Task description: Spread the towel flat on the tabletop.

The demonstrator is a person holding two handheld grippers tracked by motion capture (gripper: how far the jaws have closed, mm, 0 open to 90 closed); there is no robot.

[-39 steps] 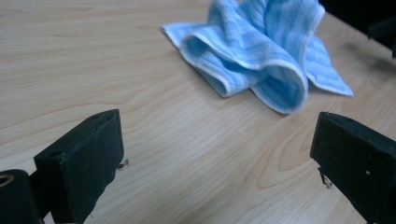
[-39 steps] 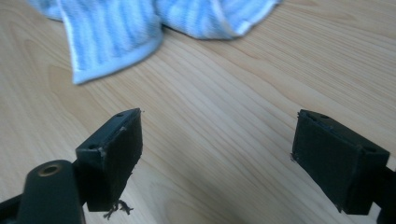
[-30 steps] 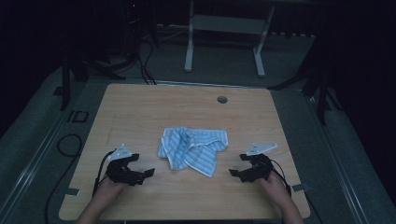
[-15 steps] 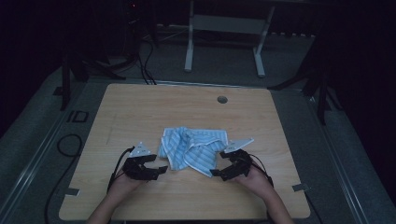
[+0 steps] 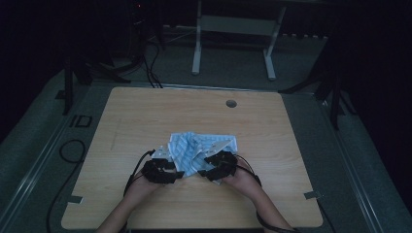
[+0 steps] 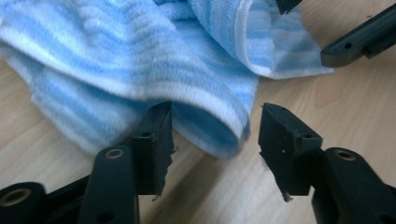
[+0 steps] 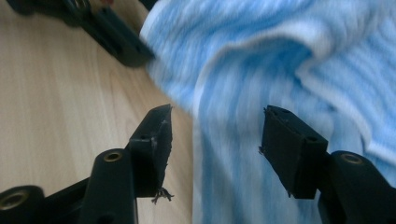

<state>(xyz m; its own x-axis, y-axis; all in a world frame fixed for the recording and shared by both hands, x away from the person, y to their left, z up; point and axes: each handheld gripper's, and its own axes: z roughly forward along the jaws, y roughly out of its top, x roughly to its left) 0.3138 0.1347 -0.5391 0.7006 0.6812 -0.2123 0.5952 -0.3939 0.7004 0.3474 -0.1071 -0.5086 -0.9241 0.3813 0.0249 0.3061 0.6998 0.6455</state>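
Both grippers' fingers, half spread and just closing, straddle the striped towel's [image 5: 197,148] near edge: left gripper [image 6: 215,135] around a fold, right gripper [image 7: 215,140] over flat cloth. Pinch low, against the bench [image 5: 145,116], gathering one layer.

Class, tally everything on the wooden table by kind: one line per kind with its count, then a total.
Blue-and-white striped towel: 1
Handheld grippers: 2, the left gripper and the right gripper
Total: 3
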